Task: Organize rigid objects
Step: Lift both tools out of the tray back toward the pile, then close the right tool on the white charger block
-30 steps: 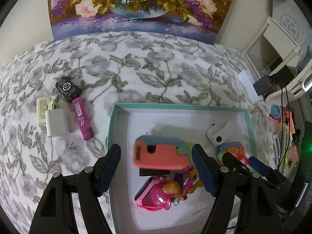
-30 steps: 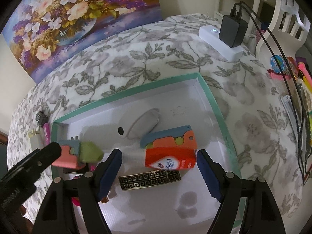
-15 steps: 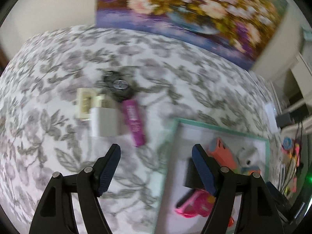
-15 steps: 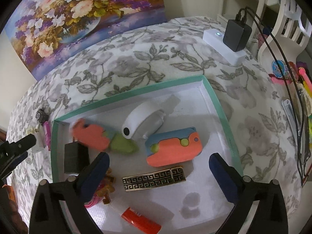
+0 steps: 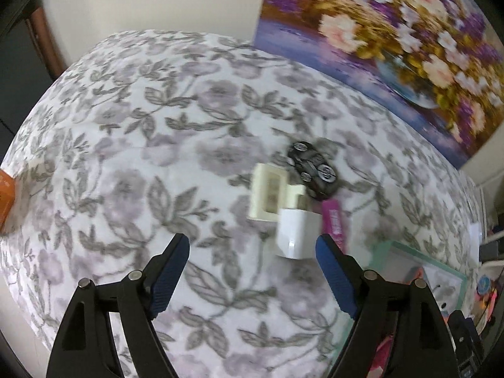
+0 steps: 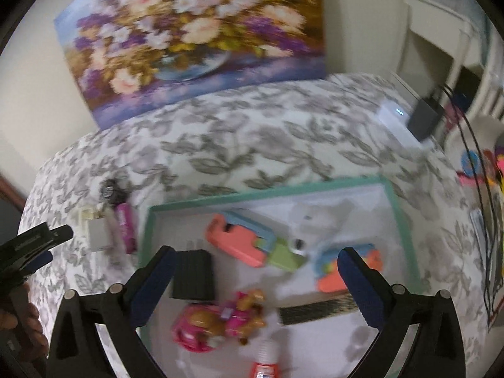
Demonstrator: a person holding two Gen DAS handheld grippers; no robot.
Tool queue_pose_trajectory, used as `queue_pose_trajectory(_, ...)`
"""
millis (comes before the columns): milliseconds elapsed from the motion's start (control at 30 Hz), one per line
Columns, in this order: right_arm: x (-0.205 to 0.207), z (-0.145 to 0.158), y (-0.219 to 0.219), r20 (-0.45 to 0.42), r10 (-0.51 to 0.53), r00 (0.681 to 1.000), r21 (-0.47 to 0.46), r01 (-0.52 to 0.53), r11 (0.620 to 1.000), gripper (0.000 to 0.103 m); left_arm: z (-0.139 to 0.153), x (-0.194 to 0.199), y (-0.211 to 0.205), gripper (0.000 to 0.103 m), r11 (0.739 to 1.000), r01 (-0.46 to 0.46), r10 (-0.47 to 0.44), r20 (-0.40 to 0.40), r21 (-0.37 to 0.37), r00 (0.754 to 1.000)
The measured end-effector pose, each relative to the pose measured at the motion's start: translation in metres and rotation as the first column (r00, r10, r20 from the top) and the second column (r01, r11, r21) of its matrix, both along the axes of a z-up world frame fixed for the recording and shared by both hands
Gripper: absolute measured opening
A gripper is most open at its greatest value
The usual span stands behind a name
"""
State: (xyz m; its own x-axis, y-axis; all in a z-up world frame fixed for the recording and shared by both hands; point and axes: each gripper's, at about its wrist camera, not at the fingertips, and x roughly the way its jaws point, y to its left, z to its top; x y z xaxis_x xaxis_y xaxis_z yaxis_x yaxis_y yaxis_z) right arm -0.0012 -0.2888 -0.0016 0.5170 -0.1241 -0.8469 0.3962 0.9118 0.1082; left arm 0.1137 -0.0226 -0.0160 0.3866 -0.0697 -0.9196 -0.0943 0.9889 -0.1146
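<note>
The left tool (image 5: 252, 249) stands wide with nothing between its 2 blue pads; its jaws have just been opening a little further. It hangs above the flowered counter (image 5: 132, 145), and just beyond its right pad lies a small cluster outside the tray: a white charger cube (image 5: 296, 236), a cream block (image 5: 267, 195) touching it behind, a black toy car (image 5: 313, 168) at the far end, and a magenta stick (image 5: 334, 220) beside the cube. Whether the right pad touches the cube cannot be told.

The right tool (image 6: 255, 261) gapes at its widest, empty, over the teal-rimmed tray (image 6: 406, 220). In the tray lie a black block (image 6: 192, 275) just beside the left pad, an orange, blue and green toy (image 6: 249, 242), a second orange and blue toy (image 6: 330, 271) by the right pad, a white curved piece (image 6: 318, 220), a pink vehicle with a brown figure (image 6: 220, 321), a dark patterned bar (image 6: 312, 312) and a red and white tube (image 6: 264, 362) at the bottom edge.

1 second ago the left tool hovered over the tray with an orange toy between its pads; that toy now lies in the tray and the tool has swung left to the cluster. The right tool then had the red and white tube between its pads; the tube is now loose on the tray floor.
</note>
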Motion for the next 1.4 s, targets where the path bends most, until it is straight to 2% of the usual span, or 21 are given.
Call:
queue_pose_trajectory(300, 0.035, 0.002, 0.058, 0.031, 0.162, 0.986, -0.024, -0.161, 0.987, 0.103, -0.002, 0.010, 0.032, 0.083, 0.998, -0.049, 0.049, 0.000, -0.039, 0.999)
queue_pose_trajectory(567, 0.067, -0.014, 0.097, 0.044, 0.233, 0.972, 0.094, -0.236, 0.967, 0.103, -0.014, 0.025, 0.047, 0.083, 0.995, -0.050, 0.049, -0.018, -0.085, 0.999)
queue_pose_trajectory(733, 0.088, -0.026, 0.120, 0.033, 0.280, 0.959, 0.124, -0.282, 0.951, 0.102, -0.023, 0.034, 0.056, 0.083, 0.992, -0.066, 0.063, -0.032, -0.103, 0.997)
queue_pose_trajectory(1133, 0.123, -0.059, 0.148, 0.010, 0.336, 0.942, 0.214, -0.330, 0.919, 0.075, -0.043, 0.051, 0.062, 0.083, 0.990, -0.076, 0.070, -0.052, -0.122, 0.996)
queue_pose_trajectory(1400, 0.129, -0.063, 0.156, 0.032, 0.359, 0.933, 0.243, -0.356, 0.902, 0.052, -0.049, 0.055, 0.058, 0.083, 0.988, -0.078, 0.070, -0.060, -0.131, 0.996)
